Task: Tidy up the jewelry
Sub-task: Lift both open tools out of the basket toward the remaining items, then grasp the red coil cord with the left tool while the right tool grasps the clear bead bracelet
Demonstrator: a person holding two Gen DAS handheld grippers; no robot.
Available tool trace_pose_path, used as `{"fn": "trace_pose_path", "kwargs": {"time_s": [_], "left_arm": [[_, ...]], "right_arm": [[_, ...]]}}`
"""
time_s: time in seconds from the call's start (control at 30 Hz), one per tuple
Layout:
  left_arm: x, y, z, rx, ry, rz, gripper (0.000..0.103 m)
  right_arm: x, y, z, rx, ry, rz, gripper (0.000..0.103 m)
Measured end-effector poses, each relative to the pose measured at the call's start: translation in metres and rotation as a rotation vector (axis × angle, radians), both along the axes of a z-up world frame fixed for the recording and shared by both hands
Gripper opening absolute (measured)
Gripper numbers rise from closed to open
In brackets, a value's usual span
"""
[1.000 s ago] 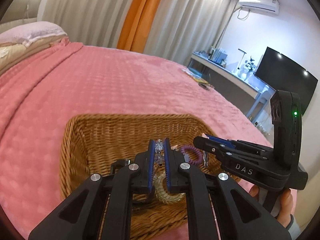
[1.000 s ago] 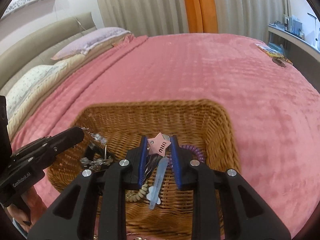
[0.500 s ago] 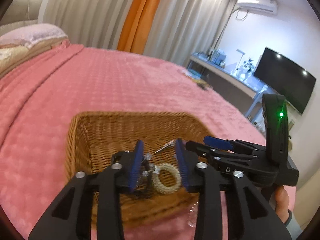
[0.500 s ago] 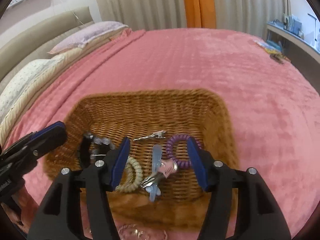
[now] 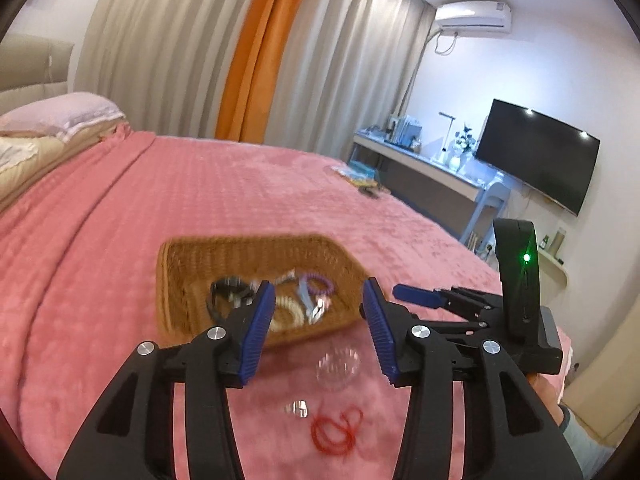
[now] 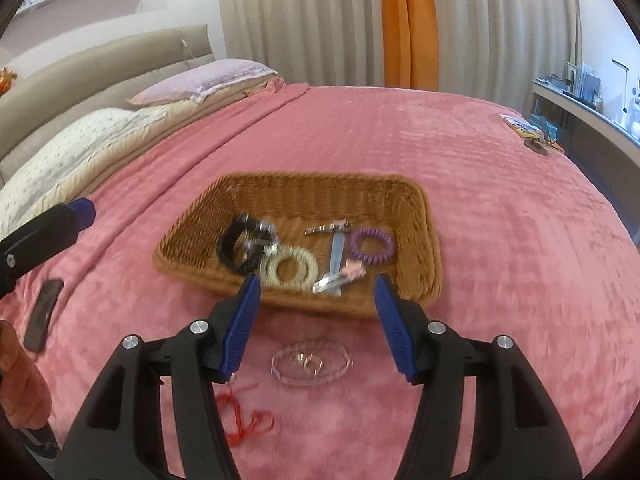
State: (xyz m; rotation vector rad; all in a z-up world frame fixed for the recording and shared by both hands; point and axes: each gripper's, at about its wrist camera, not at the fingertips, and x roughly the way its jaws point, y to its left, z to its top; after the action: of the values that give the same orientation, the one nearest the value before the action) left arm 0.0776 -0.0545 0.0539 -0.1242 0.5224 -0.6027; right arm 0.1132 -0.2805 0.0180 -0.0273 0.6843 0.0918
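**Both grippers empty above the jewelry basket**

The left gripper (image 5: 320, 316) and right gripper (image 6: 316, 316) both hover with jaws spread wide, holding nothing. Ahead on the pink bedspread (image 6: 500, 184) sits the wicker basket (image 6: 416, 200), containing a black bracelet (image 6: 236, 246), a cream coil hair tie (image 6: 290, 268), a purple coil hair tie (image 6: 370, 245), a pale blue hair clip (image 6: 337, 250) and a pink star clip (image 6: 352, 272). Just in front of the basket lie a clear oval dish (image 6: 312, 364) and a red string (image 6: 244, 420).
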Motion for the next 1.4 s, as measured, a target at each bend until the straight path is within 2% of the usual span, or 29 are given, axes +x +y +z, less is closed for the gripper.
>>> {"fn": "trace_pose_path", "kwargs": {"time_s": [0.17, 0.33, 0.53, 0.63, 0.8, 0.97, 1.07, 1.13, 1.17, 1.23, 1.4], "left_arm": [[-0.012, 0.004, -0.035, 0.028, 0.088, 0.033, 0.044], [-0.013, -0.002, -0.08, 0.053, 0.196, 0.03, 0.044], [-0.01, -0.017, -0.114, 0.12, 0.267, 0.003, 0.044], [-0.008, -0.024, -0.12, 0.153, 0.286, 0.0, 0.044], [-0.005, -0.032, -0.13, 0.2, 0.323, 0.002, 0.044], [-0.005, -0.038, -0.131, 0.248, 0.305, 0.016, 0.043], [-0.008, -0.043, -0.132, 0.298, 0.286, 0.04, 0.037], [-0.011, -0.045, -0.131, 0.315, 0.278, 0.051, 0.026], [-0.012, -0.044, -0.131, 0.317, 0.276, 0.052, 0.022], [-0.011, -0.044, -0.13, 0.312, 0.279, 0.052, 0.007], [-0.01, -0.037, -0.13, 0.259, 0.292, 0.045, 0.003]], "right_arm": [[-0.009, -0.009, -0.025, 0.026, 0.037, -0.025, 0.055], [-0.003, -0.024, -0.049, 0.057, 0.086, -0.043, 0.038], [0.01, -0.031, -0.073, 0.056, 0.136, -0.066, 0.038], [0.014, -0.034, -0.076, 0.069, 0.145, -0.067, 0.038], [0.026, -0.03, -0.088, 0.028, 0.198, -0.073, 0.037], [0.03, -0.024, -0.091, -0.021, 0.199, -0.091, 0.027], [0.029, -0.018, -0.091, -0.057, 0.193, -0.079, 0.019], [0.027, -0.011, -0.092, -0.091, 0.188, -0.066, 0.01], [0.026, -0.009, -0.093, -0.101, 0.187, -0.061, 0.008], [0.024, -0.003, -0.093, -0.13, 0.176, -0.056, 0.007], [0.014, 0.004, -0.084, -0.141, 0.127, -0.025, 0.006]]}}
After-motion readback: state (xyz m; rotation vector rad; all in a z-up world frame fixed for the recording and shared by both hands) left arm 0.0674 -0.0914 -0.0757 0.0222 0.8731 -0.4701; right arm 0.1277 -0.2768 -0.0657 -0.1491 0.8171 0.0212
